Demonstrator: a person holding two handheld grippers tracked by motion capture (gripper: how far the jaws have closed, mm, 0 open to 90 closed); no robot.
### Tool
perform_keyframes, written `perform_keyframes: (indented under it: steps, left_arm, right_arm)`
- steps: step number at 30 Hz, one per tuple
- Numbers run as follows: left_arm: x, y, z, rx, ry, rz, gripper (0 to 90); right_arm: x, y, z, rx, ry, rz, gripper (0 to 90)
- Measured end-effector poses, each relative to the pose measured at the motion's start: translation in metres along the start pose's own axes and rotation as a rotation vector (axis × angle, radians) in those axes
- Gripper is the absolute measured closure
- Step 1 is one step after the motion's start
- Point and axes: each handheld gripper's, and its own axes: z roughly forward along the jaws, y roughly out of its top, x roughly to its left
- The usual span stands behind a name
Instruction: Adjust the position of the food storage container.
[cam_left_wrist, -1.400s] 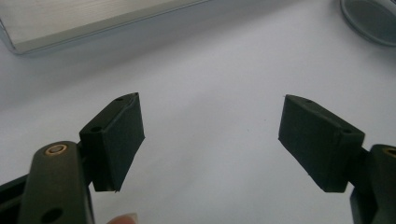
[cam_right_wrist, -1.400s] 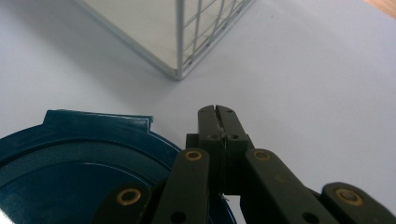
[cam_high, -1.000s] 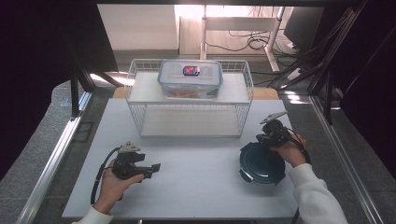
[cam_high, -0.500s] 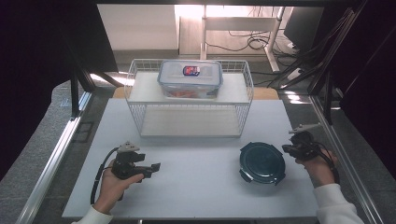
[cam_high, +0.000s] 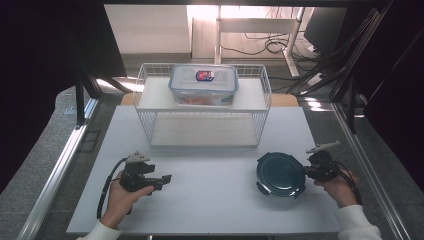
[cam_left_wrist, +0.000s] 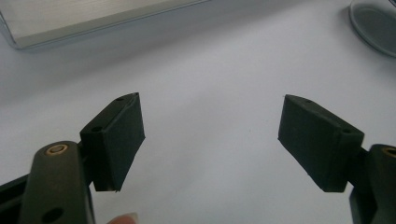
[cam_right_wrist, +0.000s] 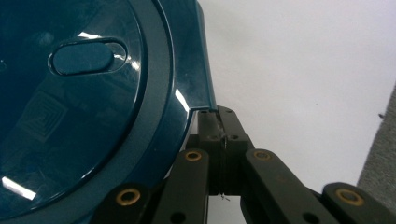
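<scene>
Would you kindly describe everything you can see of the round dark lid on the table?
The round lid is dark teal, glossy plastic by its look, with a raised rim, side latch tabs and an oval plug near its middle. It lies flat on the white table, in front of the wire rack's right end. The right tongs, shut, meet a latch tab at its right edge.

**No legible writing in any view**

The one label in sight is a small red and blue sticker on the lid of the clear storage box that stands on the wire rack in the high view; its print is too small to read. In the right gripper view the dark teal round lid bears a faint embossed pattern of nested squares, with no letters or numbers to make out.
</scene>
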Motion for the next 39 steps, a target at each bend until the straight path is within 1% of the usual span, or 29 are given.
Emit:
perform_keyframes:
  steps: [3,5,8,12,18,21,24,30,34,39]
  left_arm:
    - [0.000,0.000,0.000,-0.002,-0.003,-0.006,21.9]
    - [0.001,0.000,0.000,-0.003,-0.005,-0.009,21.9]
    - [0.002,0.001,0.000,-0.006,-0.008,-0.016,21.9]
    - [0.002,0.001,0.000,-0.007,-0.009,-0.019,21.9]
    - [0.003,0.001,-0.001,-0.004,-0.008,-0.016,21.9]
    - [0.004,0.001,-0.001,-0.010,-0.020,-0.028,21.9]
    - [0.004,0.001,-0.001,-0.011,-0.020,-0.030,21.9]
    - [0.003,0.001,0.000,-0.007,-0.017,-0.026,21.9]
    - [0.003,0.001,0.000,-0.008,-0.017,-0.027,21.9]
    - [0.004,0.001,0.000,-0.005,-0.016,-0.027,21.9]
  right_arm:
    - [-0.001,-0.001,0.000,-0.005,0.019,0.004,88.8]
    - [0.003,-0.001,0.000,-0.006,0.028,-0.021,88.8]
    - [0.011,-0.001,0.000,-0.016,0.065,-0.054,88.8]
    - [0.023,0.001,0.002,-0.016,0.074,-0.083,88.8]
    - [0.034,0.005,0.005,-0.018,0.084,-0.096,88.8]
    - [0.040,0.005,0.005,-0.009,0.090,-0.083,88.8]
    - [0.048,0.005,0.004,-0.014,0.102,-0.077,88.8]
    - [0.062,0.006,0.004,-0.010,0.121,-0.109,88.8]
    - [0.073,0.008,0.005,-0.012,0.147,-0.133,88.8]
    - [0.083,0.012,0.006,-0.015,0.153,-0.156,88.8]
